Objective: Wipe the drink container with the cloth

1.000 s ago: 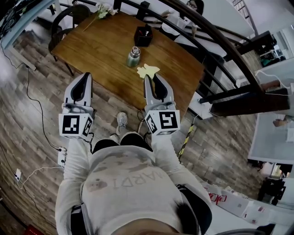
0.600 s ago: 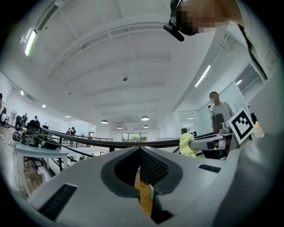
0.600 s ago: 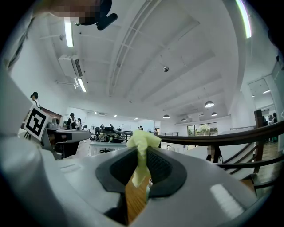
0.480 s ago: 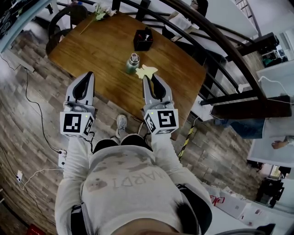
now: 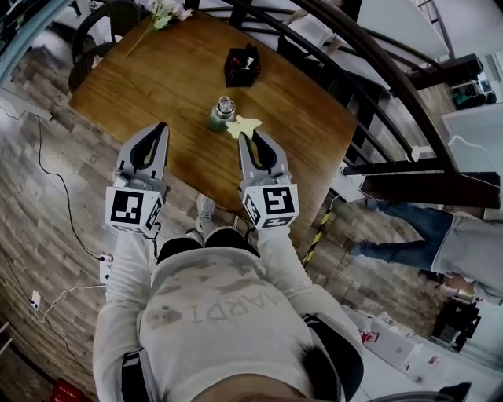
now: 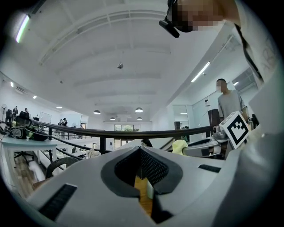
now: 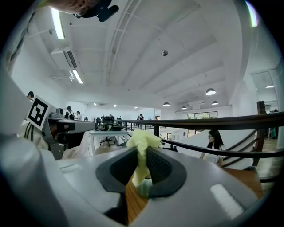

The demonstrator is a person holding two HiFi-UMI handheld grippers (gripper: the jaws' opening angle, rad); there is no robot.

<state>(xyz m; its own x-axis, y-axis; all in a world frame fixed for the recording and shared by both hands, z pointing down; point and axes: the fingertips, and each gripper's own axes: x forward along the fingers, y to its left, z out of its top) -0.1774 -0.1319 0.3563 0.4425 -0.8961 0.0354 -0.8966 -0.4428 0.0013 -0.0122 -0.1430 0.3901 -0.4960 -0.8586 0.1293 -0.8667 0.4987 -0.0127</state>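
A small green metal drink container with a silver cap stands upright on the wooden table. My right gripper is shut on a pale yellow cloth, held just right of the container; in the right gripper view the cloth sticks up between the jaws and the container shows low behind it. My left gripper hovers over the table's near edge, left of the container, shut with nothing in it; in the left gripper view its jaws meet at the tip.
A black box stands behind the container, and flowers lie at the table's far left corner. A dark curved railing runs past the table's far side. A chair sits at the left, and a person walks at the right.
Both grippers have moved forward over the table; the cloth now sits right beside the container. A person has walked into view at the right.
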